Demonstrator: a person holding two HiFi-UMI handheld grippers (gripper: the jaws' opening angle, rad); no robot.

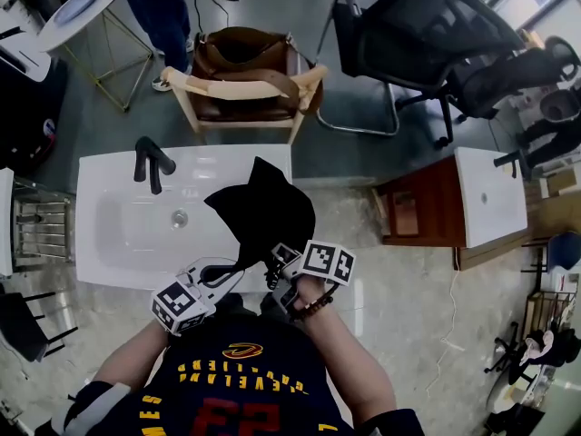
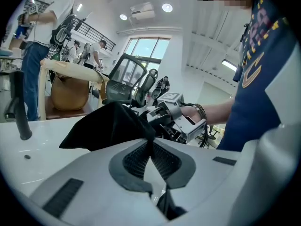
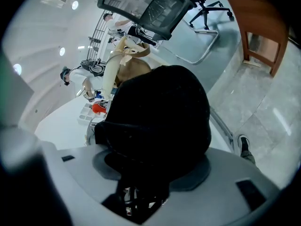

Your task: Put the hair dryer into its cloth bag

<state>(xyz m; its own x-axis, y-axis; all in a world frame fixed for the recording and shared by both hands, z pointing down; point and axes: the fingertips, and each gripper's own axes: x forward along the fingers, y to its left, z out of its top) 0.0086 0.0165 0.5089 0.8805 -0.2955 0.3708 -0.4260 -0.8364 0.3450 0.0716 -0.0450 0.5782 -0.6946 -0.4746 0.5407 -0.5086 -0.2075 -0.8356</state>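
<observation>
The black cloth bag (image 1: 263, 209) lies over the right edge of the white sink (image 1: 109, 234), its near end lifted and gathered between both grippers. My left gripper (image 1: 238, 263) is shut on a thin fold of the bag's edge (image 2: 149, 134), and the cloth (image 2: 108, 124) drapes away to the left. My right gripper (image 1: 275, 263) is shut on the bag beside it, and the bulging black cloth (image 3: 160, 112) fills the view above its jaws (image 3: 141, 173). From the left gripper view, the right gripper (image 2: 164, 121) shows close behind the bag. No hair dryer shows in any view.
A black faucet (image 1: 152, 163) stands at the sink's far left. Beyond the sink are a wooden chair holding a brown bag (image 1: 243, 71) and a black office chair (image 1: 408, 34). A wooden cabinet with a white top (image 1: 486, 193) stands to the right. A person (image 1: 159, 7) stands at the back.
</observation>
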